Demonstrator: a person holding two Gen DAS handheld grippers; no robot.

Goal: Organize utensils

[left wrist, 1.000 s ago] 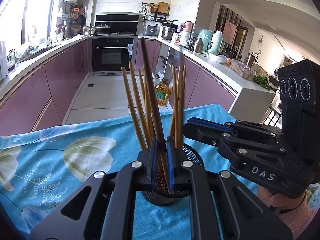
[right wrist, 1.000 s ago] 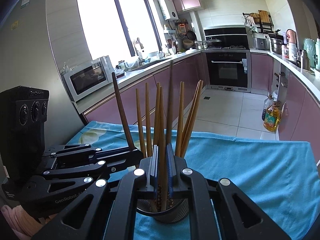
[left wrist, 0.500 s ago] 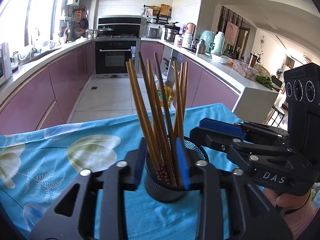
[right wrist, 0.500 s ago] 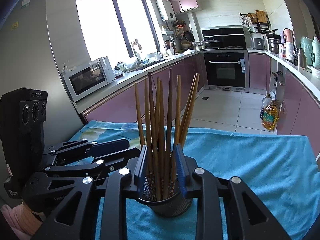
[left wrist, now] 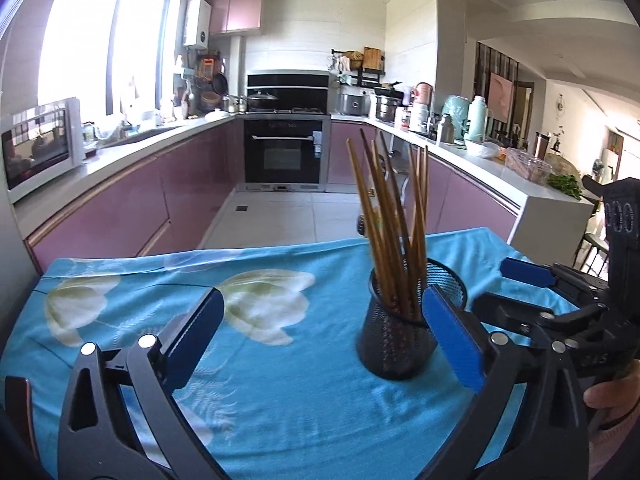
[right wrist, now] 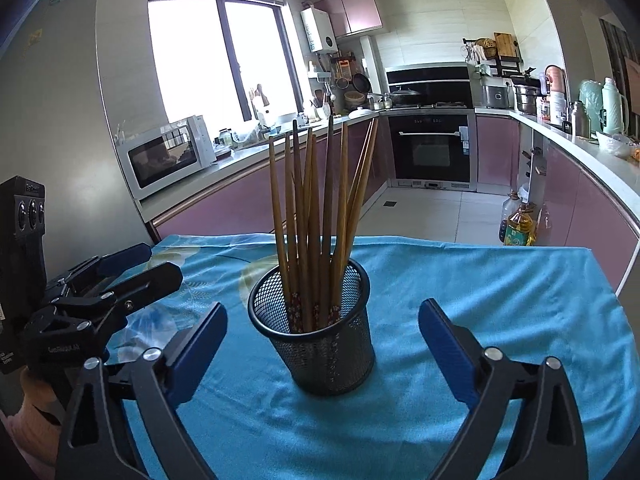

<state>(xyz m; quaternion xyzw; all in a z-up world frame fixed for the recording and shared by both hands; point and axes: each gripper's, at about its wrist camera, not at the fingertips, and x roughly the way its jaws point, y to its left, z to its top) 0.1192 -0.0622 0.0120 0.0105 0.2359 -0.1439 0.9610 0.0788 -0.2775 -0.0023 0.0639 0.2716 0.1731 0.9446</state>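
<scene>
Black wire mesh forms the cup that I see standing upright on the turquoise flowered cloth covering the tabletop, toward the middle of its width and closer to my near edge than to the far one. A bundle of brown wooden chopsticks stands in the cup, tips down, fanning out slightly at the top.

My right claw is opening, its blue pads far apart on either side of the cup. The cup sits between them, and neither pad touches it.

My left claw is opening too, and nothing is gripped in it. In the left wrist view the cup stands just inside the right-hand pad; I cannot tell whether that pad brushes the mesh. The bare cloth fills the rest of the gap.

Each claw shows at the side of the other's view, low over the near corners of the tabletop.
</scene>
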